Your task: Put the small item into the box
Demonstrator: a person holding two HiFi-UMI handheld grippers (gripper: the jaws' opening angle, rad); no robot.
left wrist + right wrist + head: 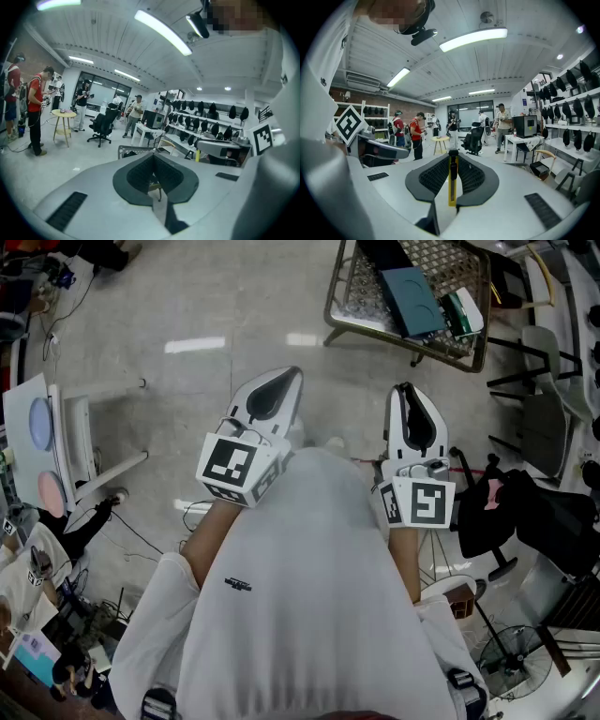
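Observation:
Both grippers are held up against the person's white shirt (300, 587), jaws pointing away over the floor. My right gripper (405, 390) is shut on a slim yellow and black cutter (452, 187), which stands upright between the dark ribbed pads (433, 176) with its black tip at the jaw tips. My left gripper (291, 376) is shut with nothing between its pads (140, 173); only a chair far off shows through the gap behind the tips. I cannot pick out the task's box in any view.
A wire-mesh cart (375, 320) with a teal flat item (412, 298) stands ahead on the floor. A white table (37, 427) is at the left, a floor fan (506, 662) at the lower right. Several people, a round yellow table (63, 113) and an office chair (104, 124) are far off.

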